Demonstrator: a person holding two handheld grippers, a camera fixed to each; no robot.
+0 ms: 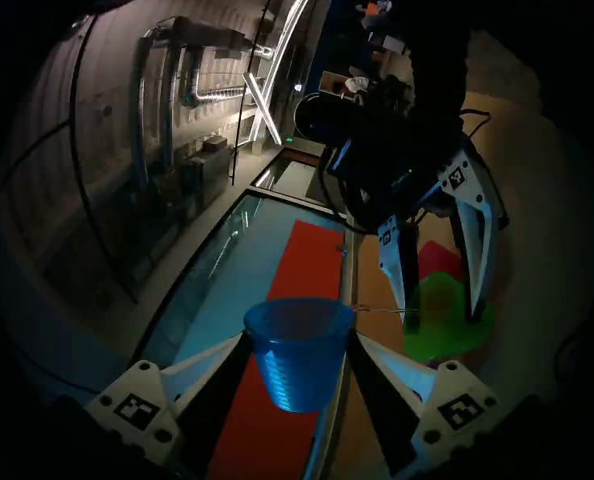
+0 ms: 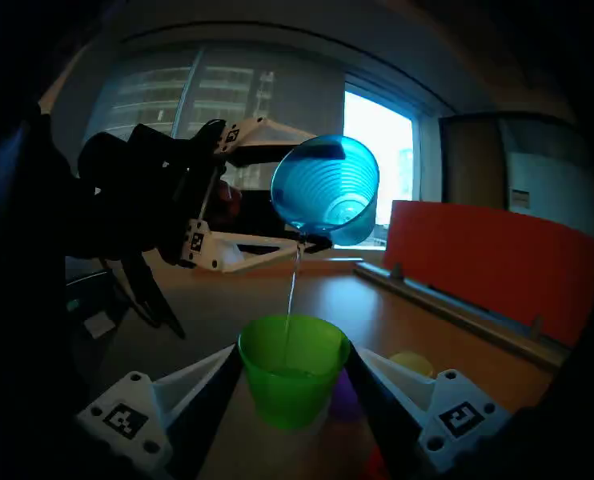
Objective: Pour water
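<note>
Translucent blue cup (image 2: 327, 190) tipped steeply above green cup (image 2: 291, 368). Thin water stream (image 2: 292, 288) runs from its rim into the upright green cup.

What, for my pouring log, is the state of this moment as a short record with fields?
stage: pour under way
left gripper: shut on the blue cup, cup tipped mouth-down
right gripper: shut on the green cup, cup upright
water: thin stream falling from the blue cup's rim into the green cup
cup positions: blue cup above the green cup, apart from it
green cup contents: some water inside, not full
surroundings: wooden table, red panel along its edge
</note>
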